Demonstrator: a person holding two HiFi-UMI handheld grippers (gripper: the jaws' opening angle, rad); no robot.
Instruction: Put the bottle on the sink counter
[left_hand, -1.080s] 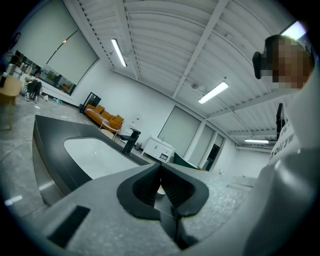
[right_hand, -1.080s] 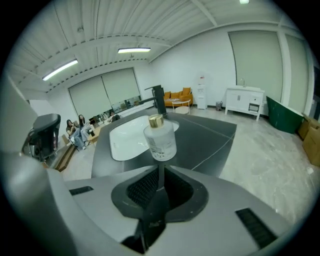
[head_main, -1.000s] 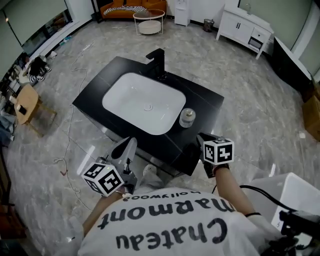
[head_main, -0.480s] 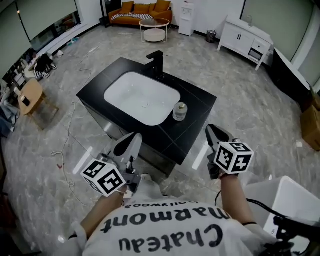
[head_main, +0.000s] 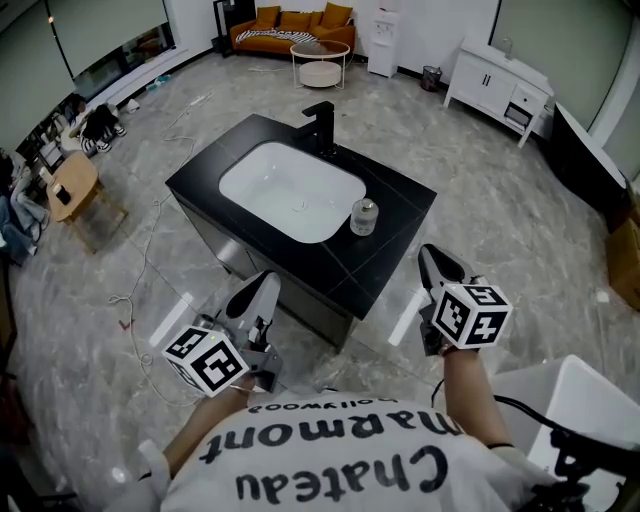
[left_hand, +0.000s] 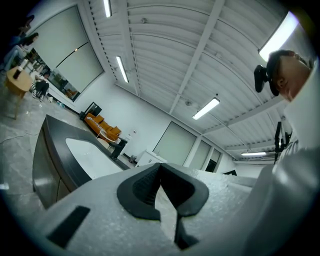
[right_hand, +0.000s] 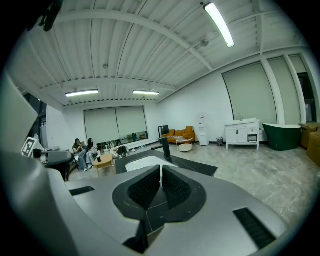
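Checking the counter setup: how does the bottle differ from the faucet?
The bottle is pale and short; the faucet is black and taller. The bottle stands by the basin's right edge, the faucet at its far edge. Both stand upright on the black counter.

Head cam steep down; gripper cams low, fwd (all share sink (head_main: 290, 190)).

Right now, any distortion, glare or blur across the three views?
Head view: sharp, evenly lit, mild barrel bowing, bottle clear on the sink counter. Left gripper view: heavy fisheye, dark corners, light strip blown out. Right gripper view: same fisheye, ceiling tube glares.
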